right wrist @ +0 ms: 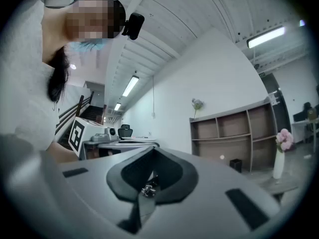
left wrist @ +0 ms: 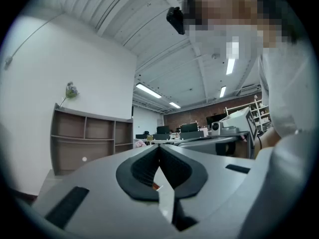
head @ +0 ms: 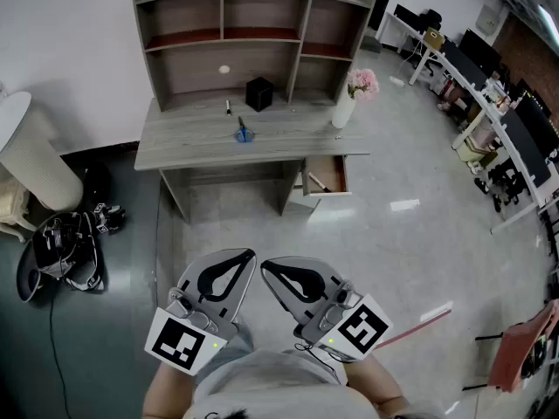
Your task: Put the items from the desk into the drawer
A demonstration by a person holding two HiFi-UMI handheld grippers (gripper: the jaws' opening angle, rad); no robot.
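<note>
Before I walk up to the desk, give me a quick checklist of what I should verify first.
1. Drawer open: ok, it is pulled out under the right end of the desk.
2. Left tool free: ok, jaws together, nothing between them.
3. Right tool free: ok, jaws together, nothing between them.
4. Desk emptied: not ok, the black box, pen and blue item lie on top.
5. Tools within reach of the desk: not ok, both are held close to the body, well short of it.
6. Room left in the drawer: cannot tell, only part of its inside shows.
</note>
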